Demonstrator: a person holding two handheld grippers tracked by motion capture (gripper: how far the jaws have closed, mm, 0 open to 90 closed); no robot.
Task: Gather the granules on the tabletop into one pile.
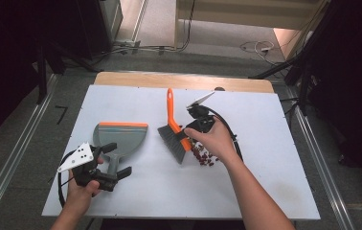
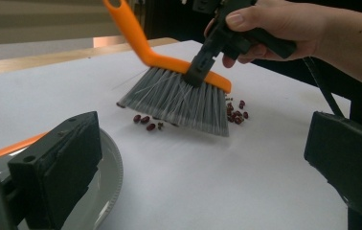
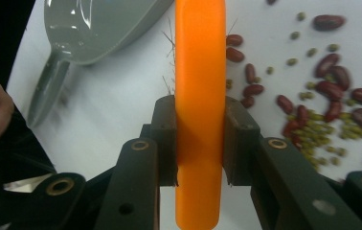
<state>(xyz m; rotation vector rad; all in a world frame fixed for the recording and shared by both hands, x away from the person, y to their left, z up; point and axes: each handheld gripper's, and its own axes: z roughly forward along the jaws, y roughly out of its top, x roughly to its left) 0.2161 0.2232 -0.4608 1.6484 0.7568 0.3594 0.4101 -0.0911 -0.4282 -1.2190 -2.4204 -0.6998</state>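
Your grey dustpan lies bare near the desk's left edge, your left tongs spread wide around its handle. Your right tongs clamp the orange brush at mid-desk, bristles beside the scattered beans.

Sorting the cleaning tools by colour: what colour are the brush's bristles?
Grey, under an orange back; the brush shows them best in the left gripper view.
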